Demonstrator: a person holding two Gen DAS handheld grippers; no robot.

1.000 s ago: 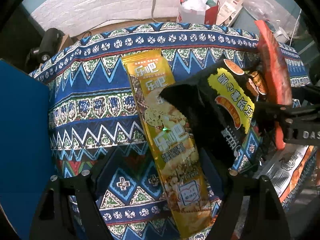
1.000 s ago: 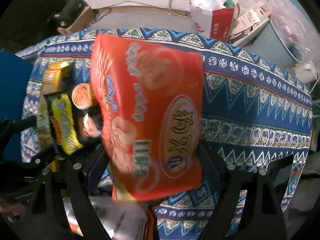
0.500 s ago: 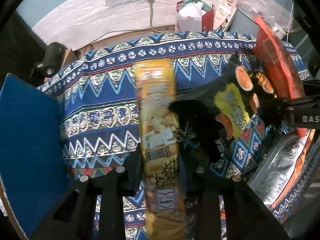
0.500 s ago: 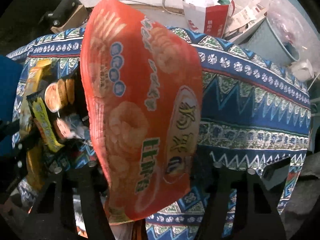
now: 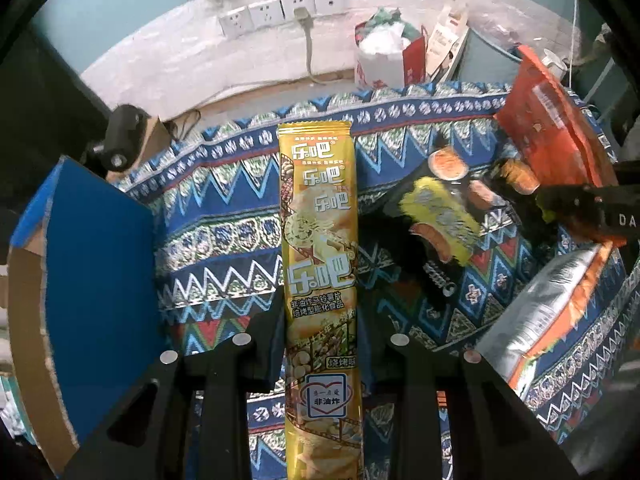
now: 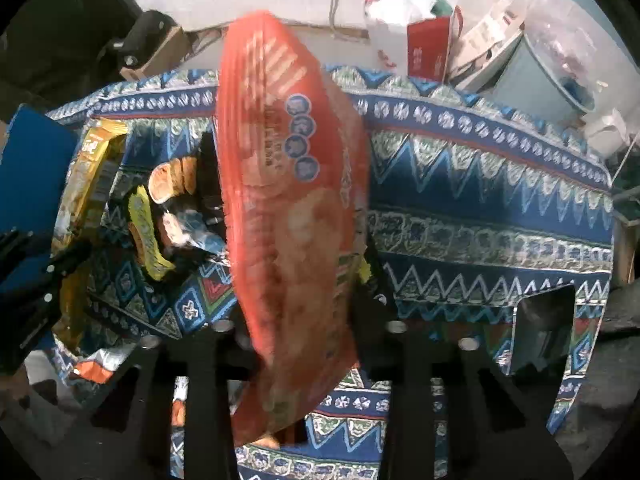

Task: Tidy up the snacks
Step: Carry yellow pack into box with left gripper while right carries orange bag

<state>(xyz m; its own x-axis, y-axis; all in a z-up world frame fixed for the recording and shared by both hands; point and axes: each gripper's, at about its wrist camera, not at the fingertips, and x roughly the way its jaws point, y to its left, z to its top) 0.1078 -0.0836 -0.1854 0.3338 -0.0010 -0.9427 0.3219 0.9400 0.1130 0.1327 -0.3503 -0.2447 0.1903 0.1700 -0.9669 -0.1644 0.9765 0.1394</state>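
Observation:
My left gripper (image 5: 320, 344) is shut on a long yellow snack pack (image 5: 320, 248), which stands up between the fingers above the patterned cloth (image 5: 216, 240). My right gripper (image 6: 304, 328) is shut on a big orange-red snack bag (image 6: 288, 200), lifted and tilted; the same orange-red bag (image 5: 548, 120) shows at the right of the left wrist view. A black and yellow snack bag (image 5: 440, 216) lies on the cloth between the two. The yellow pack (image 6: 88, 176) and the black and yellow bag (image 6: 148, 232) also appear at the left of the right wrist view.
A blue cardboard box (image 5: 88, 288) stands at the left edge of the table. A silver and orange bag (image 5: 544, 312) lies at the right. Beyond the table's far edge are a red and white paper bag (image 5: 384, 60), wall sockets (image 5: 276, 12) and a grey bin (image 6: 540, 76).
Both grippers shut on their packs and rose. The yellow pack went from lying slanted on the cloth to upright in the left jaws. The orange-red bag turned edge-on in the right jaws.

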